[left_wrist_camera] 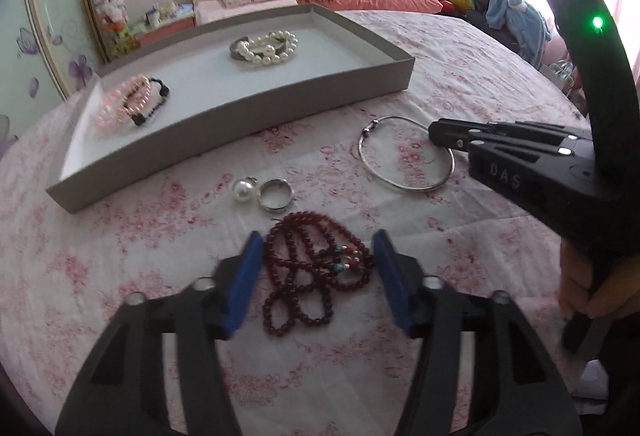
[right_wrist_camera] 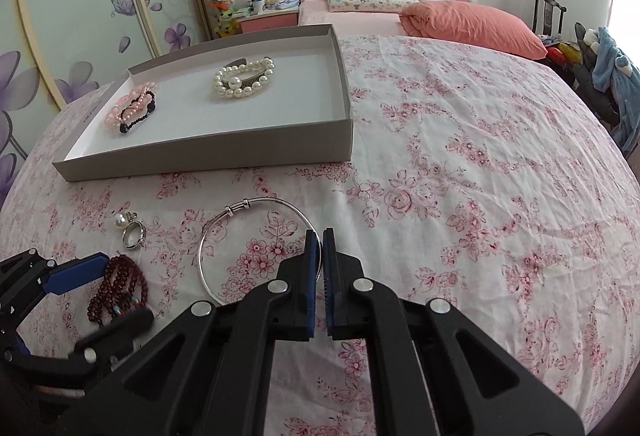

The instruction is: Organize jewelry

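Note:
A dark red bead necklace [left_wrist_camera: 310, 268] lies coiled on the floral bedspread between the open fingers of my left gripper [left_wrist_camera: 318, 250]; it also shows in the right wrist view [right_wrist_camera: 120, 288]. My right gripper [right_wrist_camera: 321, 236] is shut on the near rim of a thin silver bangle [right_wrist_camera: 224, 236], which also shows in the left wrist view [left_wrist_camera: 404, 187]. A pearl earring [left_wrist_camera: 244, 189] and a silver ring [left_wrist_camera: 276, 194] lie beside the necklace. A grey tray [left_wrist_camera: 248, 115] holds a pink and black bracelet pile [left_wrist_camera: 132, 105] and a pearl bracelet [left_wrist_camera: 266, 47].
The tray [right_wrist_camera: 224, 151] sits on a bed with a pink floral bedspread [right_wrist_camera: 460, 175]. An orange pillow [right_wrist_camera: 472, 21] lies behind it. A wardrobe with flower decals [right_wrist_camera: 80, 15] stands at the left; a chair with clothes [right_wrist_camera: 608, 75] at the right.

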